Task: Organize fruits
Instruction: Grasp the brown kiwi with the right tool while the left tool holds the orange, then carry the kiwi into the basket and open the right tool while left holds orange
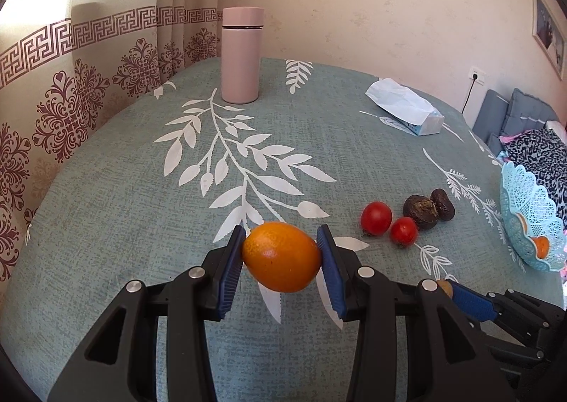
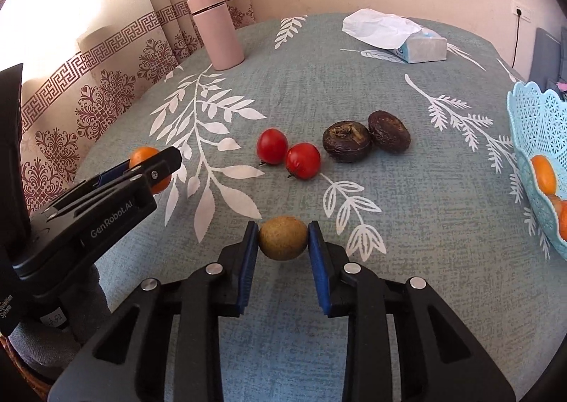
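My left gripper (image 1: 281, 249) is shut on an orange fruit (image 1: 281, 256) and holds it just above the tablecloth. My right gripper (image 2: 282, 238) is shut on a small brown-green round fruit (image 2: 282, 238). Two red tomatoes (image 2: 288, 152) and two dark brown water chestnuts (image 2: 365, 138) lie on the cloth ahead of the right gripper. A light blue lattice basket (image 2: 531, 125) stands at the right edge with orange fruits (image 2: 544, 173) in it. The basket also shows in the left wrist view (image 1: 524, 210). The left gripper appears at the left of the right wrist view (image 2: 152, 168).
A pink flask (image 1: 242, 54) stands at the back of the table (image 1: 141, 207). A tissue pack (image 1: 407, 107) lies at the back right. A patterned curtain hangs to the left. A bed with cushions is beyond the table's right edge.
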Demonstrator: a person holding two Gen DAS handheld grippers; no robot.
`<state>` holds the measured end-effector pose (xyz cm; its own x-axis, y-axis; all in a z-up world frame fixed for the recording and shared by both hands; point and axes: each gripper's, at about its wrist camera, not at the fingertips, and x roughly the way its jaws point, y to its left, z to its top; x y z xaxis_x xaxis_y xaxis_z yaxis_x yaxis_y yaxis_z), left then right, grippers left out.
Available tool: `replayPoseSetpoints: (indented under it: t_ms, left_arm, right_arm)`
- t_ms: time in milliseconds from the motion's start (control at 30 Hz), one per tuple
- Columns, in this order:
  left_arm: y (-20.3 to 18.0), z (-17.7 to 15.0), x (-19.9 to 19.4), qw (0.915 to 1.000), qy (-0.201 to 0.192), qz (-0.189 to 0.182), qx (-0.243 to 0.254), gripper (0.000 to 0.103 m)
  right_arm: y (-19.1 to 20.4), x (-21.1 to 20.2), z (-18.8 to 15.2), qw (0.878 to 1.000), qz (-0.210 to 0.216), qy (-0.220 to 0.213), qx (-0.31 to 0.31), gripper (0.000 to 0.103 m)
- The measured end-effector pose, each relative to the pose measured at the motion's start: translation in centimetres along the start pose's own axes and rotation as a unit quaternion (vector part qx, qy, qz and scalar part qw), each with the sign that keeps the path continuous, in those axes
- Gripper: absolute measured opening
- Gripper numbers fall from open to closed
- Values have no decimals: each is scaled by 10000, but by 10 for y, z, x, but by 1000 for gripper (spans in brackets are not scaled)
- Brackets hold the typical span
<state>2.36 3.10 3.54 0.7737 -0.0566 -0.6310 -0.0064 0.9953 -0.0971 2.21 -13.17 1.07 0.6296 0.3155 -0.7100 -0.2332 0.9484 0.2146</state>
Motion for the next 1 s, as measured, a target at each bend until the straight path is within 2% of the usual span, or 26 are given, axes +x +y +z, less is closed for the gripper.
replayPoseSetpoints:
  t_ms: [267, 533, 1000]
  left_arm:
    - [-9, -4, -2, 9998, -2, -178, 121, 42]
    - [-17, -7, -4, 9993, -21, -284, 242, 42]
    - [-20, -7, -1, 9991, -4, -272, 311, 42]
  right_arm:
    - [-43, -34, 4, 9972, -370, -371, 528, 30]
    - [-82, -68, 5, 9894, -787, -768, 951, 29]
    - [-163, -119, -12, 9593, -1683, -1288, 1864, 30]
